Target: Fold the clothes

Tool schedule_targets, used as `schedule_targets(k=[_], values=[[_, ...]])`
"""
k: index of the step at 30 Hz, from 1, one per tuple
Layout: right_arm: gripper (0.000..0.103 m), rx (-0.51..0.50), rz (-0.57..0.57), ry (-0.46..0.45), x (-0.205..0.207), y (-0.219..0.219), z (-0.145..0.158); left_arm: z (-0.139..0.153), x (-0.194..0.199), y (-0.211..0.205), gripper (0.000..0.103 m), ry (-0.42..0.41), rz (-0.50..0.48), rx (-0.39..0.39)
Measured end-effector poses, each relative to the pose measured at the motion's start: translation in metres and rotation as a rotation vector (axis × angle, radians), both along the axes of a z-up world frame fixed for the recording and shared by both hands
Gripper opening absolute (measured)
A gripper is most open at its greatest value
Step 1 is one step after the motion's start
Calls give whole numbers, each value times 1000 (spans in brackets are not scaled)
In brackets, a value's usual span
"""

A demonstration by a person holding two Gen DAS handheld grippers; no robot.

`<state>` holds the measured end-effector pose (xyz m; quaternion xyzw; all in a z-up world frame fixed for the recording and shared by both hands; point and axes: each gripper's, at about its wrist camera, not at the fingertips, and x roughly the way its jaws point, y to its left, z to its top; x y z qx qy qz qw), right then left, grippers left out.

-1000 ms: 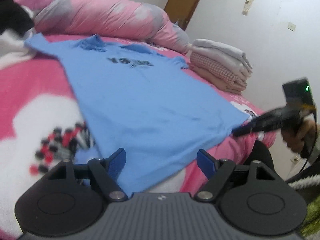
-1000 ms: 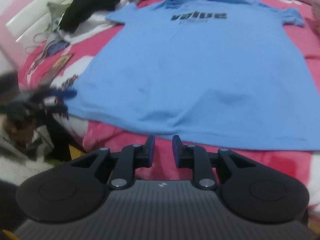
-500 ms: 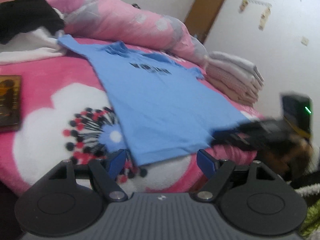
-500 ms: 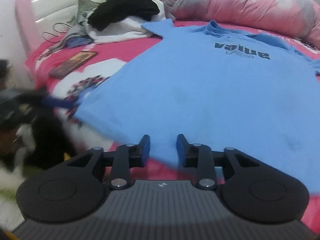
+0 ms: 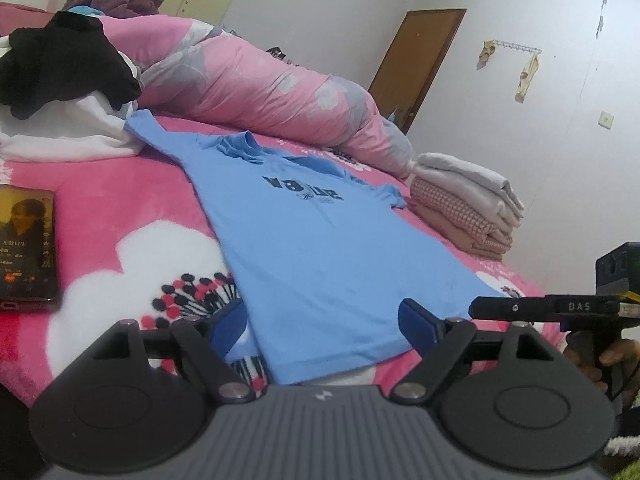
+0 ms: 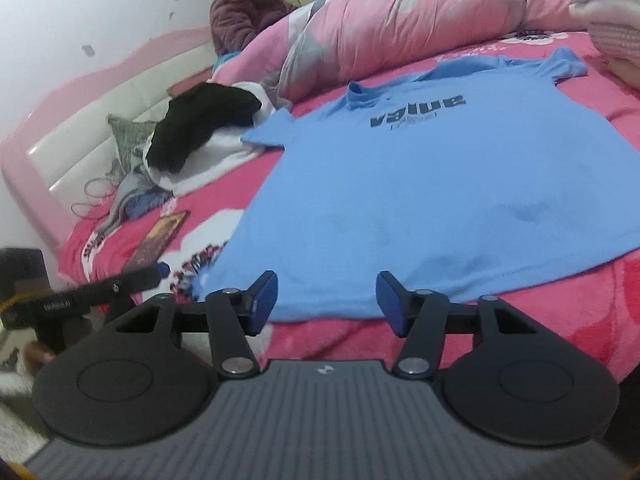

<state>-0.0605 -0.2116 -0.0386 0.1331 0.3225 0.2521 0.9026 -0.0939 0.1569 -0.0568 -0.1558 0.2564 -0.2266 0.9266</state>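
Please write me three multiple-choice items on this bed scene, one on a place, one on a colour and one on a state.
1. Where does the phone lie relative to the T-shirt in the left wrist view?
A. on top of it
B. to its left, on the pink blanket
C. on the stack of folded laundry

2. What colour is the T-shirt?
A. light blue
B. white
C. black

3. How do the left tool and right tool stand?
A. both shut on the hem
B. one shut, one open
C. both open, holding nothing

Answers: 1 B, the phone rests on bare blanket apart from the shirt. 2 A, the spread shirt is light blue with dark lettering. 3 C, each view shows a wide gap between the blue pads, with no cloth gripped.
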Motion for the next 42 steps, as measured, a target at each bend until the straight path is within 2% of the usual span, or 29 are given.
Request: schedule_targets(k=[4,6,10,11,15,20,24,27,29,33,36,38,42], values=[[70,-3,-31,-25,2,8,11,-2,4,9,89,3,6,-26],[82,5,-60,-35,5,11,16,-2,8,14,91,9,12,-40],[86,22,-113,-62,6,16,26,0,20,23,95,12,8,-54],[91,23,-125,-70,6,17,28,1,24,25,96,11,9,-56],[102,39,-175,-98,11,15,37,5,38,30,98,16,17,-62],[102,34,-256,-103,24,8,51,8,48,30,103,13,16,-51],[102,32,-307,-139,34,3,60,7,49,26,103,18,-5,-77],[102,-12,-304,-98,48,4,61,7,45,23,103,-4,-27,-111],[102,-70,-278,-31,60,9,59,9,45,18,103,-19,-29,-112],[102,-309,-242,80,86,33,55,16,59,4,103,-17,-12,-47],[102,-463,-194,33,96,49,58,27,78,-9,103,-26,-7,23],[102,-493,-150,-9,102,54,68,34,90,-17,103,-33,-4,59],[102,-460,-70,-106,115,51,97,46,121,-28,103,-35,61,170]])
